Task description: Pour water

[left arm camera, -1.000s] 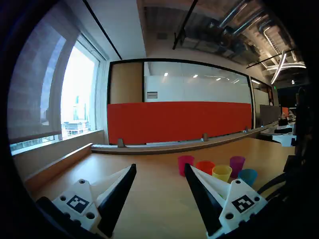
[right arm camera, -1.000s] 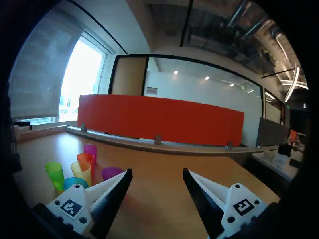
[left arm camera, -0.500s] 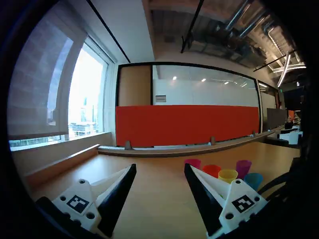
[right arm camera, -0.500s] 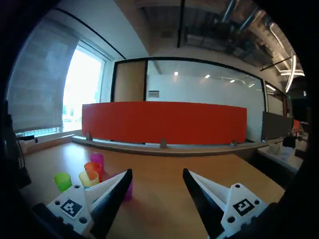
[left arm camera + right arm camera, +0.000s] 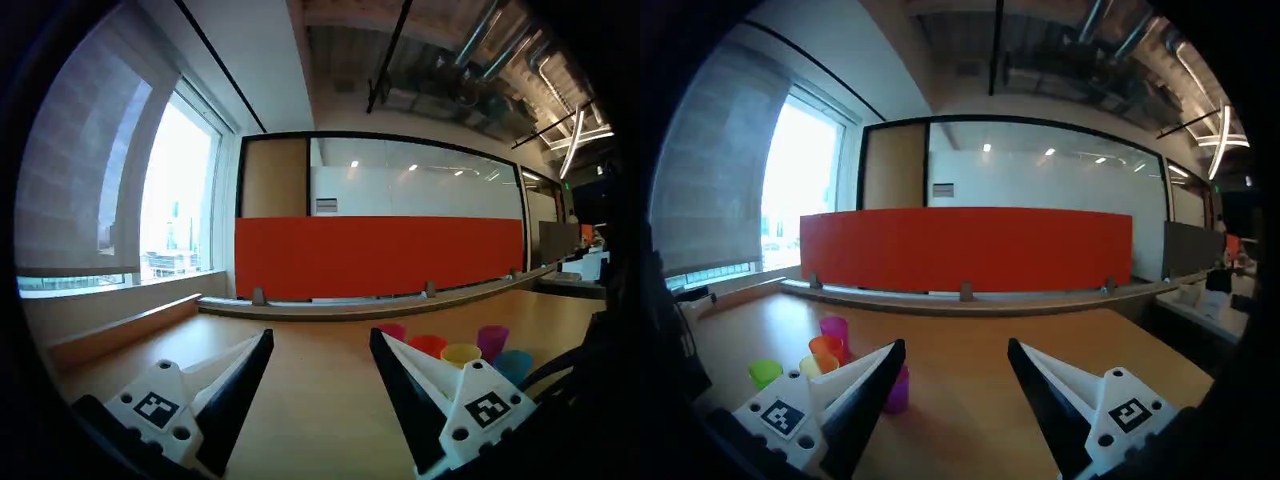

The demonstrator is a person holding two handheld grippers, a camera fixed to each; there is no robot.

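Cups (image 5: 462, 350), coloured plastic, clustered on wooden counter (image 5: 320, 424): 4 o'clock in left gripper view, 8 o'clock in right gripper view. Left tool (image 5: 321, 333) and right tool (image 5: 956, 344) both spread wide, gripping nothing.

Colored cups (image 5: 460, 353) upright, grouped tog.

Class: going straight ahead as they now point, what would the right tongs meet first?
Probably nothing near: the right tongs face bare wooden table, then the red partition far off. The purple cup stands left of that line.
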